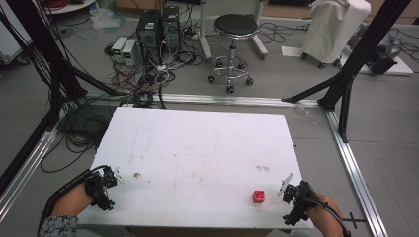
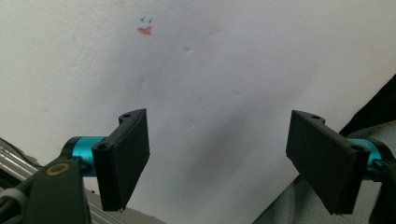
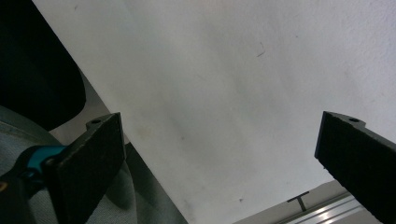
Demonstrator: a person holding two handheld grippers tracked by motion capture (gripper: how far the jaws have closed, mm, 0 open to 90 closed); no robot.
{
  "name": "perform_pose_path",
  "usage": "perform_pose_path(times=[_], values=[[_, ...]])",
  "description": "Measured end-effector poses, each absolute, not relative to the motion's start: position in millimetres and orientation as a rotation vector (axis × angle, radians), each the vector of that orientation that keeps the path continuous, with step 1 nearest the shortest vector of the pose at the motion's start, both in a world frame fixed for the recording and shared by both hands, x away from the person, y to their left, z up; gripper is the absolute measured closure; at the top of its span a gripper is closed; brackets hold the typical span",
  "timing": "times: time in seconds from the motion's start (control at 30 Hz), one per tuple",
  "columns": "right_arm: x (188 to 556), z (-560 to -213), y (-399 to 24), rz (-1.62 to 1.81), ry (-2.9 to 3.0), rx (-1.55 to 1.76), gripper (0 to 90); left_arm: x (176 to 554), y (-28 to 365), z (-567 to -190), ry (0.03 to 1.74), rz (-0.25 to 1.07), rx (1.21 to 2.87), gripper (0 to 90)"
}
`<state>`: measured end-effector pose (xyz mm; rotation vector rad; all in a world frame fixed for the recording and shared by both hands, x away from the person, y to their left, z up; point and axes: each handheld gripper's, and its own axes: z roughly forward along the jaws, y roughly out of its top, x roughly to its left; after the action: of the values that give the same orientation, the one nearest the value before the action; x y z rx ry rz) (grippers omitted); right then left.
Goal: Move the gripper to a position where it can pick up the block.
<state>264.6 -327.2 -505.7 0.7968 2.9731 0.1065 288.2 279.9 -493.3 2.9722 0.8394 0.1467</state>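
My left gripper [image 1: 109, 183] sits at the lower left of the high view, over the near left corner of the white table [image 1: 197, 148]; my right gripper [image 1: 291, 192] sits at the lower right, at the near right edge. In the left gripper view the two black jaws stand wide apart with bare table surface between them, holding nothing; a small orange and blue mark [image 2: 145, 29] shows at the upper left of that frame. In the right gripper view the jaws are likewise spread wide and empty, table edge running diagonally beneath them. A small red cube [image 1: 258, 196] rests on the table at lower right of the high view, near my right gripper but apart from it; white markings on its face, possibly a die, too small to confirm. A faint brown spot [image 1: 137, 175] lies near my left gripper.
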Motion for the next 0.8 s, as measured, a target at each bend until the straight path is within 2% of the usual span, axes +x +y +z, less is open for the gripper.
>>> perform_pose_path(times=[0.8], values=[[268.3, -497.1, -314.7, 0.119, 2.964, 0.636, 1.0, 287.4, 279.6, -493.0, 0.842, 0.155, 2.967, 21.8]])
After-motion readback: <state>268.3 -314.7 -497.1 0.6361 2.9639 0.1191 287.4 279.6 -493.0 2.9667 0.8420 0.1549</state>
